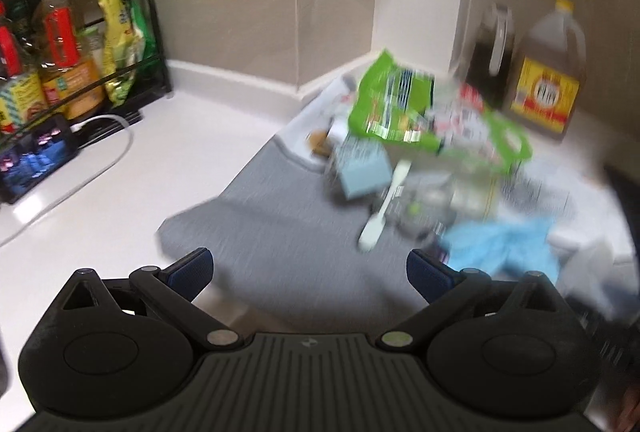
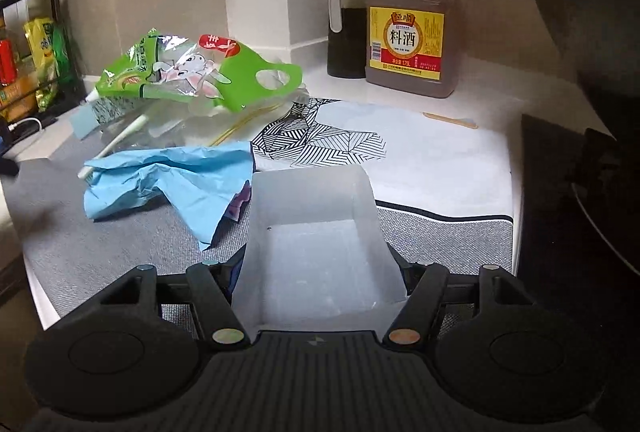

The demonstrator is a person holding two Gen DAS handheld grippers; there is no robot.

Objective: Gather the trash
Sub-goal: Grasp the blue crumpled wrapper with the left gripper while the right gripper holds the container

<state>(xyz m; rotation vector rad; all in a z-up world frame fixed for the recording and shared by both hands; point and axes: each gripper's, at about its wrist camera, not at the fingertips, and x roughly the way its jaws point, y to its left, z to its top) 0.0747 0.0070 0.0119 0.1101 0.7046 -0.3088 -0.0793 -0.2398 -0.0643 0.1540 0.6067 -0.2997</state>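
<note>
One surface (image 2: 440,168): white, laid with a grey mat (image 2: 100,252).
Trash pile (image 2: 180,104): seen far left of the right gripper (image 2: 320,268).
Fingers: right ones grasping a translucent box (image 2: 312,232); left gripper (image 1: 310,272) released, empty.

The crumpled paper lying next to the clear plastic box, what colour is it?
Light blue; the crumpled paper shows best in the right wrist view.

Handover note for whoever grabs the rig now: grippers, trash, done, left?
Left gripper: open, empty, above the grey mat.
Right gripper: translucent plastic tub sits between its fingers; the grip itself is hidden.
Trash still piled on the mat: green snack bag, crumpled blue paper, white stick.
Done: nothing in the tub yet.
Left: move the pile into the tub.
</note>
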